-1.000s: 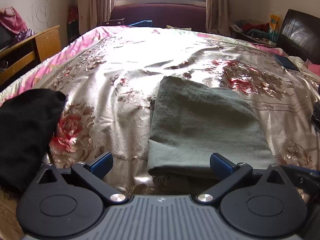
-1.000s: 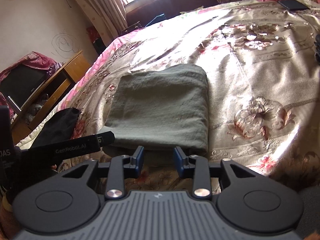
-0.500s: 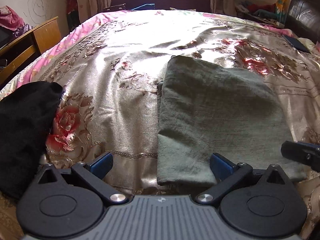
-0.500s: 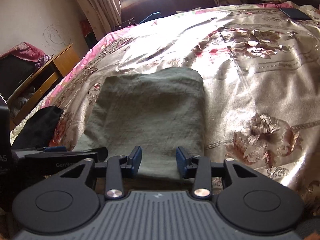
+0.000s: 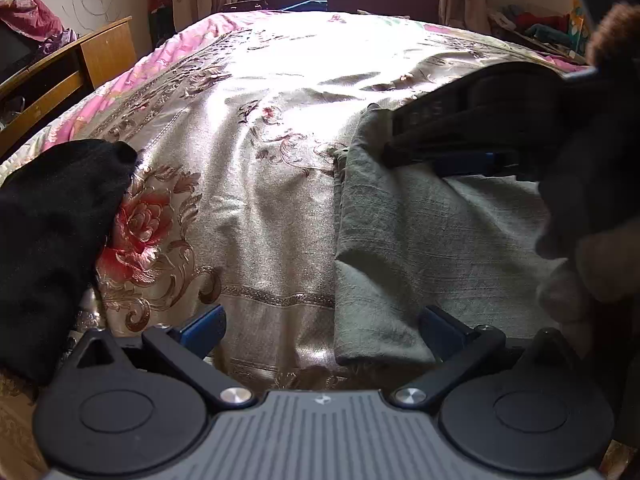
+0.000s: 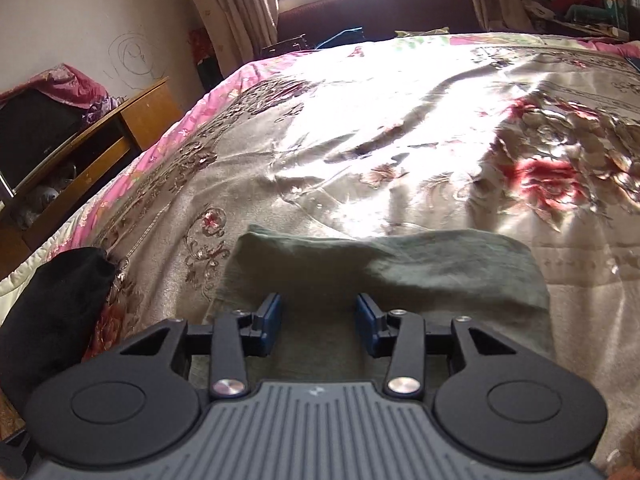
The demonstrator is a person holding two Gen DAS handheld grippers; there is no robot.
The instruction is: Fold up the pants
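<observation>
My left claw [image 5: 320, 328] stands wide open and holds nothing. Its right finger pad [image 5: 440, 326] sits over the near left corner of the folded pants [image 5: 420, 240]; contact cannot be confirmed. Its left finger pad [image 5: 202, 326] sits over the bedspread [image 5: 260, 200].

My right claw [image 6: 318, 322] is partly open, the gap narrower than on the left claw. It holds nothing between its pads. Both pads are low over the top of the pants [image 6: 400, 276]; touching or just above cannot be determined.

The pants are grey-green, folded into a compact rectangle, lying flat on the floral bedspread [image 6: 360, 152] near the bed's front edge. The far edge of the fold is slightly rumpled in the right wrist view.

A black garment [image 5: 48, 232] lies on the bed's left side, well apart from the pants. It also appears at lower left in the right wrist view [image 6: 52, 312].

View differences: the left wrist view shows my right claw [image 5: 472, 158] from the side, above the pants, and my right hand [image 5: 592, 208] gripping its body. The right wrist view does not show the left claw. A wooden desk [image 6: 132, 128] stands left of the bed; the objects in its open shelf are too blurred to name.
</observation>
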